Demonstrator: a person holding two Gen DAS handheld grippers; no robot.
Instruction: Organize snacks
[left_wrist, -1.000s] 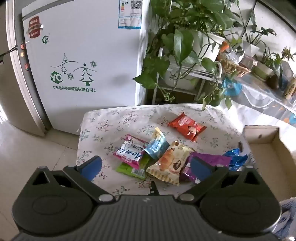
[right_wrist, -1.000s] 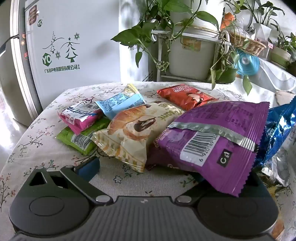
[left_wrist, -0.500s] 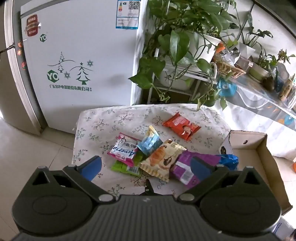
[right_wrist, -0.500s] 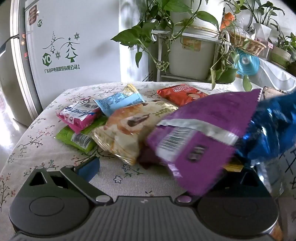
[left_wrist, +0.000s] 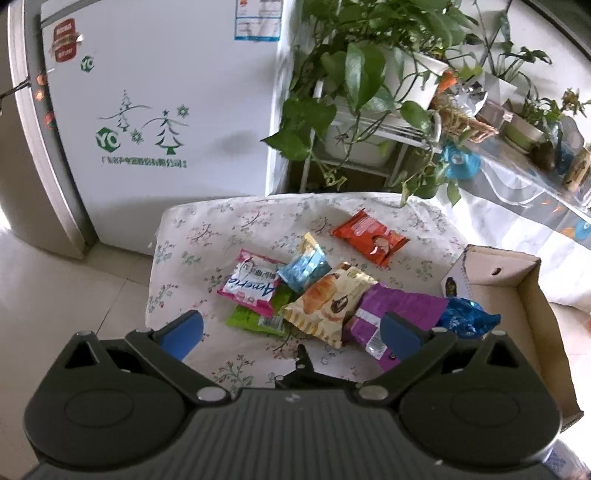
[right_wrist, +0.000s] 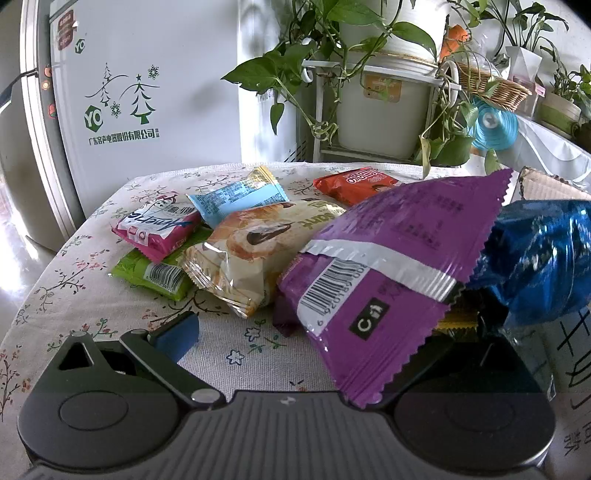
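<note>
Right wrist: purple packet (right_wrist: 384, 266) hides right pad

Bright daylight falls from the right, glaring on the floor (left_wrist: 22, 229) at left. Fisheye bending curves the fridge (left_wrist: 155, 110) edges. The blue packet (right_wrist: 539, 258) looks slightly blurred.

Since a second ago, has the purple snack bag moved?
Yes. In the right wrist view the purple snack bag has tipped upward; its far edge now covers part of the orange packet, where before it lay below it.
</note>
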